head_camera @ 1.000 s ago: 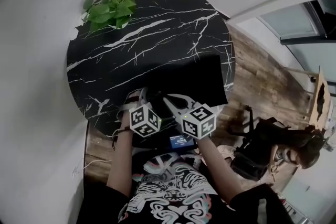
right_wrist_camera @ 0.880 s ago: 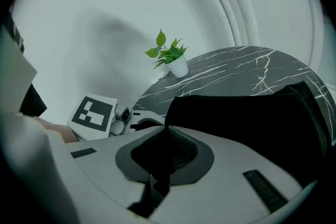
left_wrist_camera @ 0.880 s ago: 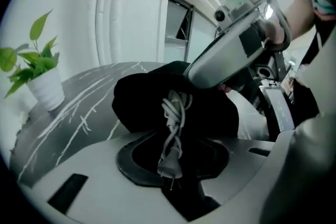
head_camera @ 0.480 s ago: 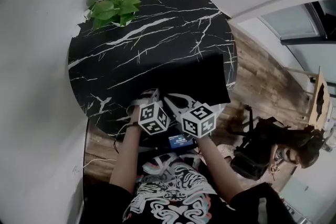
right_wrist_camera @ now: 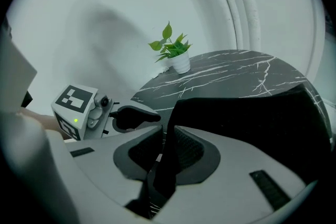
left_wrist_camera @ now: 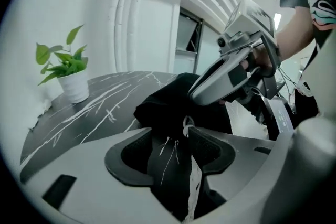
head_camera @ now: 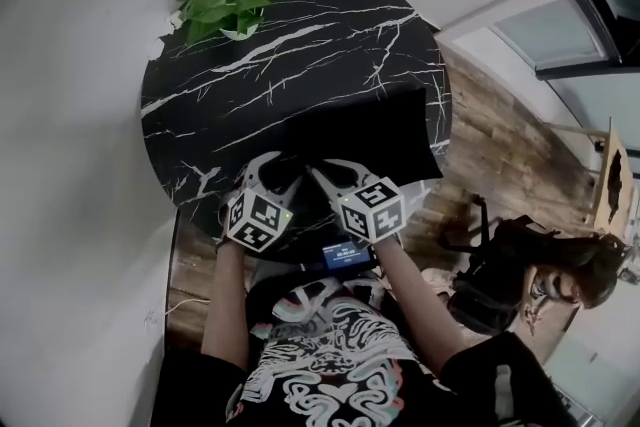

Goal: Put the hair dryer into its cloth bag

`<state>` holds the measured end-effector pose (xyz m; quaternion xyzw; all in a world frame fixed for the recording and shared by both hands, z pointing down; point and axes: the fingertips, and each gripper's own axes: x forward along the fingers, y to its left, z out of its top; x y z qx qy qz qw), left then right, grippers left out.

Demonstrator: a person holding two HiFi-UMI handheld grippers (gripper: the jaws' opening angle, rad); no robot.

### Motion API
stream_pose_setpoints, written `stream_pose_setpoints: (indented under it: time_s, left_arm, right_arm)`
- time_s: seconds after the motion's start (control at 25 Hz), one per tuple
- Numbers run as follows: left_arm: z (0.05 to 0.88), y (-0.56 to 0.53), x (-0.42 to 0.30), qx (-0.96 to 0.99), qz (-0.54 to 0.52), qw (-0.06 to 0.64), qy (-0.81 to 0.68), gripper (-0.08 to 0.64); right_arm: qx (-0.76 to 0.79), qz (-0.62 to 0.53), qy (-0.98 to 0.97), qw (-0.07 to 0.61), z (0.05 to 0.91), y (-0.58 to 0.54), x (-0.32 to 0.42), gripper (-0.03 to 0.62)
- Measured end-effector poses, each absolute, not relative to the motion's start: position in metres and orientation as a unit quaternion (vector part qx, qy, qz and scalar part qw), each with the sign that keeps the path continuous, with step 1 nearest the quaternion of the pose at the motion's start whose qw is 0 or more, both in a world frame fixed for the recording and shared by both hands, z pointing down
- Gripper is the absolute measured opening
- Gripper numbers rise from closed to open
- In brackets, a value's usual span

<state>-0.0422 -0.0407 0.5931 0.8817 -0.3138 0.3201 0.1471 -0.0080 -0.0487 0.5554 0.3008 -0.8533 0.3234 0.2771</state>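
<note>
The black cloth bag (head_camera: 370, 130) lies flat on the near right part of the round black marble table (head_camera: 300, 35). My right gripper (head_camera: 327, 173) is shut on the bag's near left edge; in the right gripper view the black cloth (right_wrist_camera: 252, 123) runs up between the closed pads of that gripper (right_wrist_camera: 168, 131). My left gripper (head_camera: 275, 167) sits just left of it. Its jaws are opening, and the gap of the left gripper (left_wrist_camera: 170, 136) shows dark veined surface, with the bunched bag edge (left_wrist_camera: 168, 105) just beyond the tips. No hair dryer shows in any view.
A small potted plant (head_camera: 225, 5) stands at the table's far left edge. A device with a lit screen (head_camera: 345, 255) sits below the table's near edge by the person's body. Wooden floor and another person (head_camera: 560, 280) are at the right.
Half a second ago the left gripper was pressed in beside the right one; now it has drawn back to the left with its jaws spread. The right gripper kept its hold on the bag.
</note>
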Motion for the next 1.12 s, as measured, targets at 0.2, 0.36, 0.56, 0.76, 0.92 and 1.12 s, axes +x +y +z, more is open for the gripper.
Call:
stream_pose_setpoints:
  time_s: [0.2,0.36,0.56,0.76,0.92,1.12]
  left_arm:
    - [0.549,-0.034,-0.079,0.862,0.264,0.158,-0.403,0.079]
    - [0.500,-0.030,-0.086,0.858,0.197,0.159,-0.446,0.014]
    - [0.444,-0.026,-0.077,0.858,0.130,0.148,-0.474,0.014]
    - [0.417,-0.017,-0.067,0.850,0.129,0.106,-0.500,0.014]
    - [0.409,0.001,-0.054,0.832,0.127,0.100,-0.530,0.014]
    - [0.421,0.020,-0.041,0.798,0.134,0.106,-0.579,0.014]
  right_arm:
    - [0.331,0.306,-0.858,0.248,0.524,-0.036,0.008,0.037]
    - [0.373,0.287,-0.862,0.185,0.493,-0.022,0.019,0.035]
    - [0.404,0.209,-0.876,0.162,0.457,-0.014,0.035,0.027]
    - [0.437,0.177,-0.873,0.129,0.424,-0.011,0.059,0.022]
    - [0.451,0.169,-0.868,0.122,0.412,0.004,0.086,0.020]
    - [0.458,0.142,-0.869,0.120,0.405,0.022,0.112,0.018]
